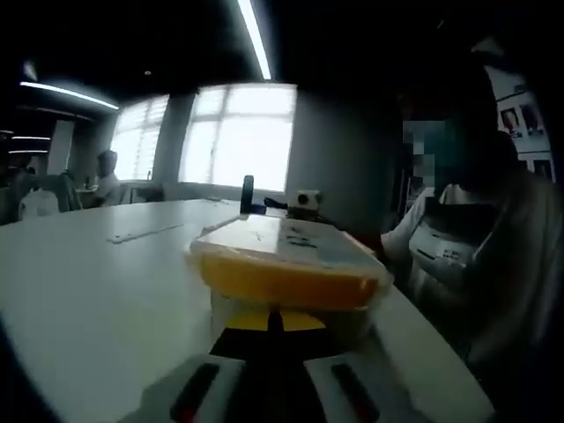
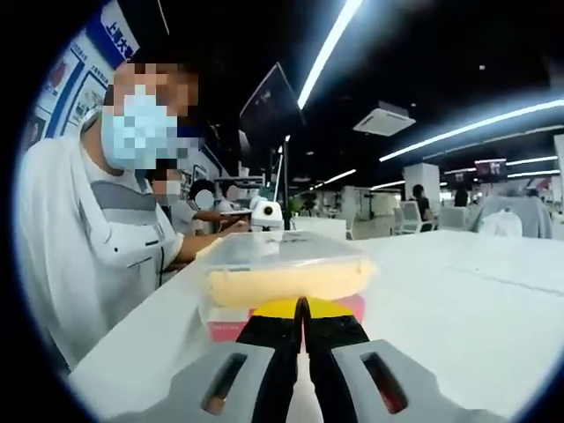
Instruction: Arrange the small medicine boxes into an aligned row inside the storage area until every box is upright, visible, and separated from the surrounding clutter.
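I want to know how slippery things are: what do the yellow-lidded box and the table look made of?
The box looks like plastic: a clear, slightly glossy body, its contents showing through, under a yellow rim. The table looks like smooth white laminate with a soft sheen from the windows; its core can't be told.

A clear plastic storage container (image 1: 286,264) with a yellow band of contents along its lower half and a clear lid printed with labels sits flat on the white surface (image 1: 97,291), seen from its other side in the right gripper view (image 2: 282,273)
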